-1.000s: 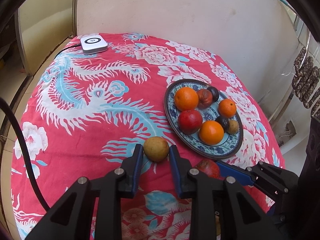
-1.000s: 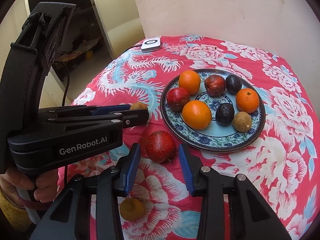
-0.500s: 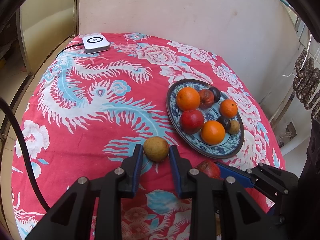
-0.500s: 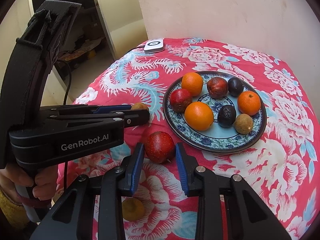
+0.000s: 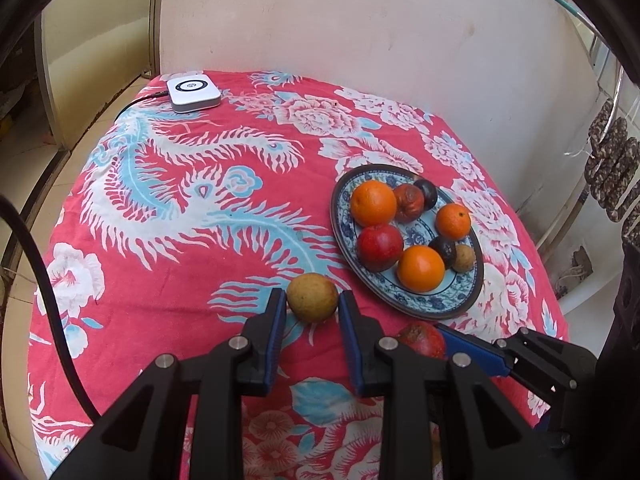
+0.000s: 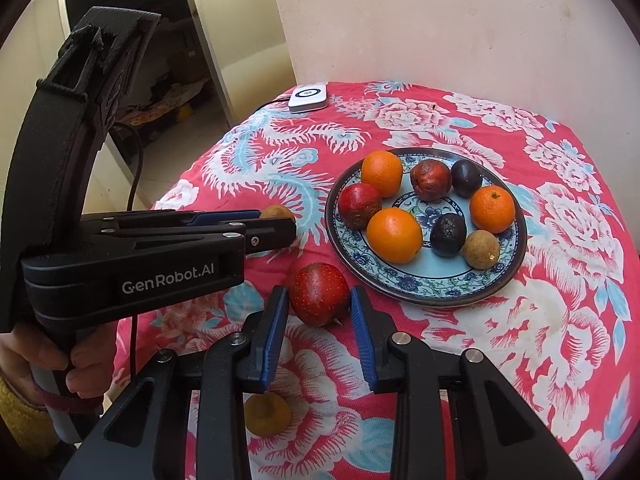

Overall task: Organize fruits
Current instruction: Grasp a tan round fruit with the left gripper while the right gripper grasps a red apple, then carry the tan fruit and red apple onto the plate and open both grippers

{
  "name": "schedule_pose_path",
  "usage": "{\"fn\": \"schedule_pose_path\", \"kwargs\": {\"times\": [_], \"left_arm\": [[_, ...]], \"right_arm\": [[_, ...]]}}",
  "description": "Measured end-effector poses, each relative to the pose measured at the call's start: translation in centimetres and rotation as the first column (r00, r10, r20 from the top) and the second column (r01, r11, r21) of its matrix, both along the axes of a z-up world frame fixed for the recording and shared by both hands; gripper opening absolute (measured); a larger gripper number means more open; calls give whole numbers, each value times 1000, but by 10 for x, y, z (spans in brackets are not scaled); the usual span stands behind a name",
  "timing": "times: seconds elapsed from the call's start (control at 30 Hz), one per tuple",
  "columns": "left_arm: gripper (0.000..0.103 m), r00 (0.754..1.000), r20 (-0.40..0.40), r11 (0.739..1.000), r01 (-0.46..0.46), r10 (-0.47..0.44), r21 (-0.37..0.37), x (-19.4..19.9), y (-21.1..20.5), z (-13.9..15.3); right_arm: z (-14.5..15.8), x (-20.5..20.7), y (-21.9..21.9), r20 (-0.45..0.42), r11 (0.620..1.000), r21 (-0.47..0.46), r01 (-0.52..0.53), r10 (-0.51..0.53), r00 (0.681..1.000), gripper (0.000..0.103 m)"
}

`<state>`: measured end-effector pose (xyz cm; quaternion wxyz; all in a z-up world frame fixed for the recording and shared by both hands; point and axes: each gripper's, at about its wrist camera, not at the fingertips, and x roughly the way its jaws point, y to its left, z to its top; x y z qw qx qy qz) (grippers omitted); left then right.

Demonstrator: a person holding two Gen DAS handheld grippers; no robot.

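Observation:
A yellow-brown round fruit [image 5: 312,297] rests on the red flowered tablecloth, left of the plate, and my left gripper [image 5: 312,300] is shut on it. A red fruit [image 6: 319,299] lies just in front of the plate, with my right gripper [image 6: 319,296] shut on it, both blue pads against its sides. The blue patterned plate [image 6: 420,296] holds several fruits: oranges, red ones, dark ones and a small brown one. In the right wrist view the left gripper [image 6: 280,224] reaches in from the left, with the yellow-brown fruit [image 6: 276,212] half hidden behind its tips.
A small yellowish fruit [image 6: 267,414] lies on the cloth under my right gripper. A white square device [image 5: 193,93] with a cable sits at the far left corner of the table. A wall stands behind the table. A person's hand [image 6: 84,372] grips the left handle.
The right gripper's jaws have come together onto the red fruit. The left gripper keeps its hold on the yellow-brown fruit and has not moved.

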<state>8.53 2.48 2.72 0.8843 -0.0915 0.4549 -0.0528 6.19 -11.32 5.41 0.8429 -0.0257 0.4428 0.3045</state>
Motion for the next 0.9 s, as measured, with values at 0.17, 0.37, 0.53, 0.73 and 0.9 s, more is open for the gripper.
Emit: {"fn": "schedule_pose_path", "kwargs": {"times": [0.17, 0.37, 0.53, 0.73, 0.9], "left_arm": [[28, 1000, 12, 1000, 1, -1, 2, -3, -3, 5], [28, 1000, 29, 1000, 9, -9, 7, -5, -8, 13], [28, 999, 38, 1000, 16, -16, 7, -6, -11, 19], [28, 999, 44, 1000, 24, -24, 6, -4, -15, 24], [28, 998, 50, 999, 37, -37, 2, -1, -21, 29]], "right_arm": [[4, -2, -5, 11, 1000, 11, 8, -8, 1000, 33], [10, -3, -12, 26, 999, 24, 22, -22, 999, 33], [16, -2, -19, 39, 999, 33, 38, -39, 998, 33], [21, 3, -30, 53, 997, 43, 70, -72, 996, 33], [26, 10, -40, 71, 995, 42, 96, -98, 993, 33]]}}
